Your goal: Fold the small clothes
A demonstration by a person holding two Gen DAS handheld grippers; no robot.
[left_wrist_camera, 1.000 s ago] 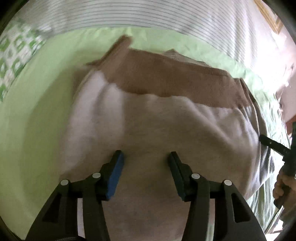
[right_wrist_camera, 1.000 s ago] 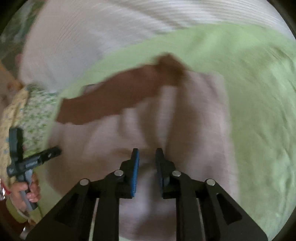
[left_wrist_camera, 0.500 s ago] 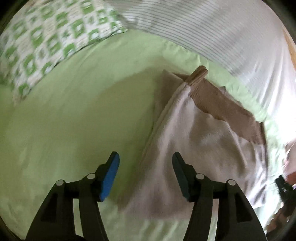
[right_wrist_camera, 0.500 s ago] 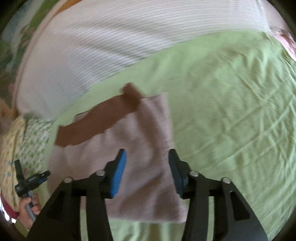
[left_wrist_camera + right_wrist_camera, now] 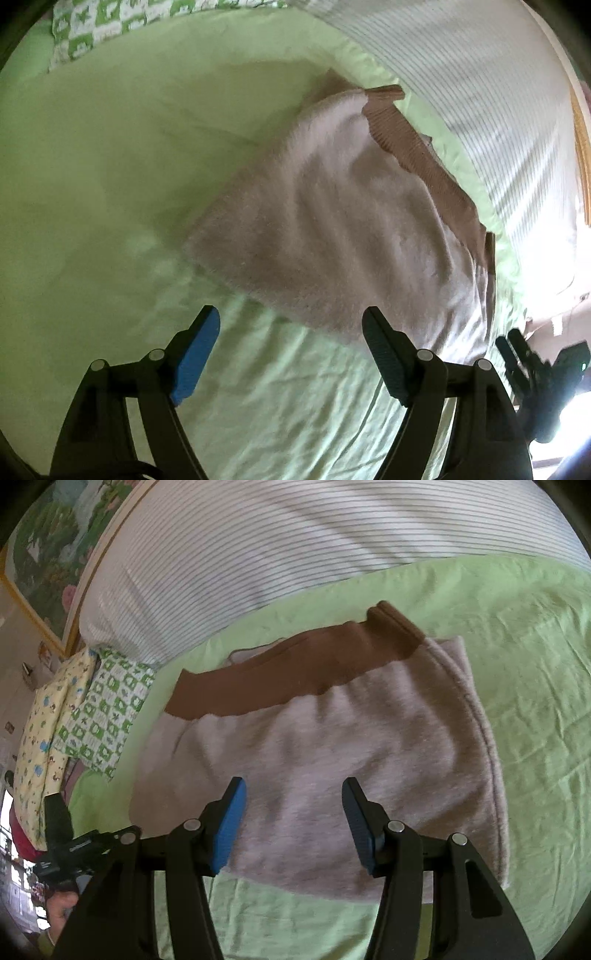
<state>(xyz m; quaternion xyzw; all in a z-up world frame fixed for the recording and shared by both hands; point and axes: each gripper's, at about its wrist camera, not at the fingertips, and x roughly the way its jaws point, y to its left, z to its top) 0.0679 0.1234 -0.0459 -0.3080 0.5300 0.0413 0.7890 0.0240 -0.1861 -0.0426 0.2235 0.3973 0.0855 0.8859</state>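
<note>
Left-wrist view first: one folded pinkish-grey garment (image 5: 343, 229) with one brown ribbed waistband (image 5: 424, 162) lies on the green bedsheet (image 5: 110, 166) toward 1 o'clock of the left gripper (image 5: 291, 354), whose jaws are spread wide and empty over bare sheet, with one green-patterned pillow (image 5: 96, 26) at 11 o'clock and the right gripper only a dark shape at 4 o'clock. Right-wrist view: the same garment (image 5: 332, 738) lies at 12 o'clock under the right gripper (image 5: 293, 823), jaws likewise parted and holding nothing, and only here do two pillows show at 9 o'clock, the green-patterned one (image 5: 107, 709) and a yellow printed one (image 5: 48, 731), plus a framed picture (image 5: 48, 554) at 10 o'clock behind the white striped bedding (image 5: 295, 539).
</note>
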